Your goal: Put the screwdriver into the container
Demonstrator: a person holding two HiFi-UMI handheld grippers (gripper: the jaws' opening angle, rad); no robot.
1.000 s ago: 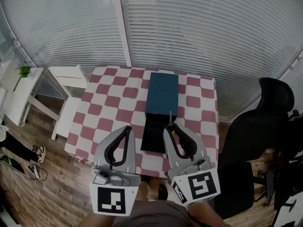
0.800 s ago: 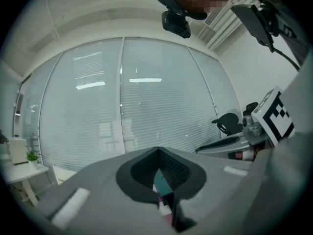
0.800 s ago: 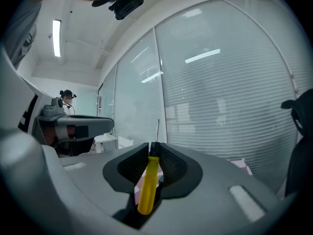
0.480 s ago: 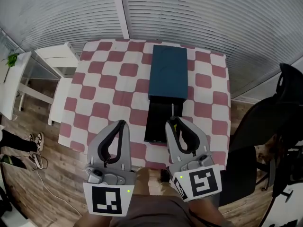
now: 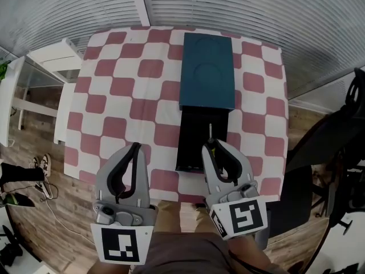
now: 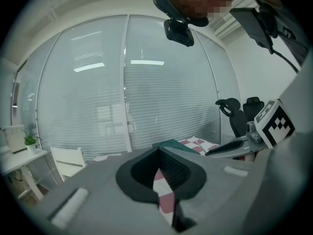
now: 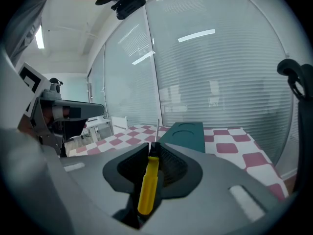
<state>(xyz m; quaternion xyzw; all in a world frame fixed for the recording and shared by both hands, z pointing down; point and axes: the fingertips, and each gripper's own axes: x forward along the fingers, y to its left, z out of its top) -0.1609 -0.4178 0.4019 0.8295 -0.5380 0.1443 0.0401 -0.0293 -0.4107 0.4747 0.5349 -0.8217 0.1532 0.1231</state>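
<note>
A yellow-handled screwdriver (image 7: 148,184) sits lengthwise between the jaws of my right gripper (image 7: 149,148), its thin metal shaft (image 5: 210,129) poking out forward. In the head view the right gripper (image 5: 211,146) hovers over the near end of the container's black open tray (image 5: 197,144). The container's teal box (image 5: 207,70) lies behind the tray on the checkered table (image 5: 125,90), and it shows as a teal box (image 7: 185,134) ahead in the right gripper view. My left gripper (image 5: 136,148) is shut and empty at the table's near edge, left of the tray; only a thin slit shows at the left gripper (image 6: 159,152).
A white stool (image 5: 52,57) stands left of the table and a black office chair (image 5: 333,141) right of it. Window blinds (image 5: 239,4) run behind the table. Shoes (image 5: 41,167) and a cable lie on the wooden floor at left.
The head view has closed in on the table. Both grippers have come forward, the right one carrying the screwdriver over the black tray's near end.
</note>
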